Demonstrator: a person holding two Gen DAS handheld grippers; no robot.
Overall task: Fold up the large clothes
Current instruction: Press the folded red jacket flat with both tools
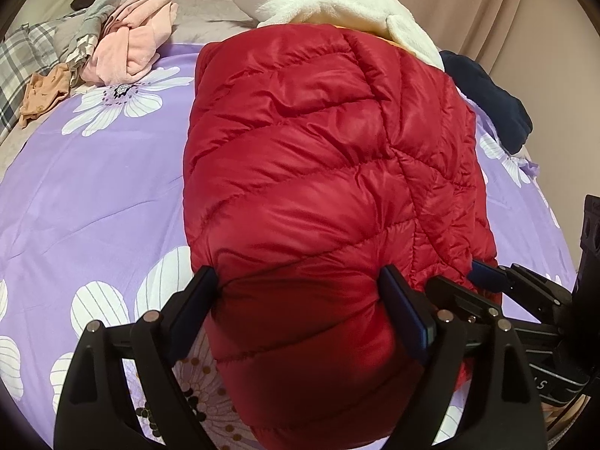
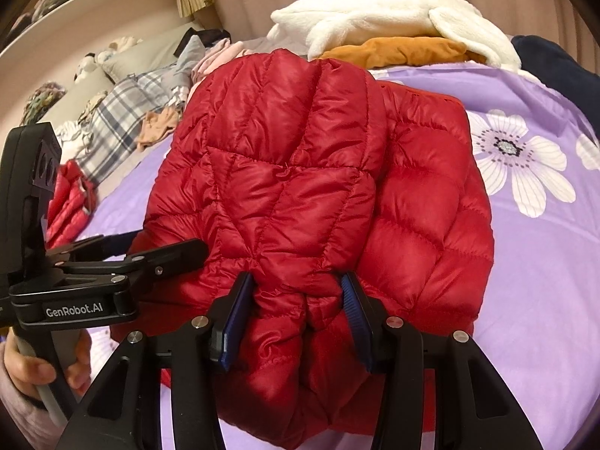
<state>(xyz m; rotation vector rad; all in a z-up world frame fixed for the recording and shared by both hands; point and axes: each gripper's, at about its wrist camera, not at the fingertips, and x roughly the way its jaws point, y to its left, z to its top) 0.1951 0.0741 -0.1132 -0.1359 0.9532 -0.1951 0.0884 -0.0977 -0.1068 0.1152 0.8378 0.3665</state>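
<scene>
A red quilted down jacket [image 1: 318, 157] lies folded in a thick bundle on the purple flowered bedsheet [image 1: 93, 195]. My left gripper [image 1: 300, 300] has its jaws clamped on the near end of the bundle, with thick padding bulging between the fingers. My right gripper [image 2: 296, 307] is clamped the same way on the jacket [image 2: 300, 172], on its near edge under the hood part. Each gripper shows in the other's view: the right one at the lower right [image 1: 487, 281], the left one at the left [image 2: 165, 251].
A white fleece [image 2: 375, 18] lies over an orange garment [image 2: 393, 50] at the bed's far side, beside a dark navy garment [image 1: 491, 97]. Pink [image 1: 131, 45], grey and plaid clothes [image 2: 112, 120] are heaped at the far left. Another red piece [image 2: 69, 202] lies at the left.
</scene>
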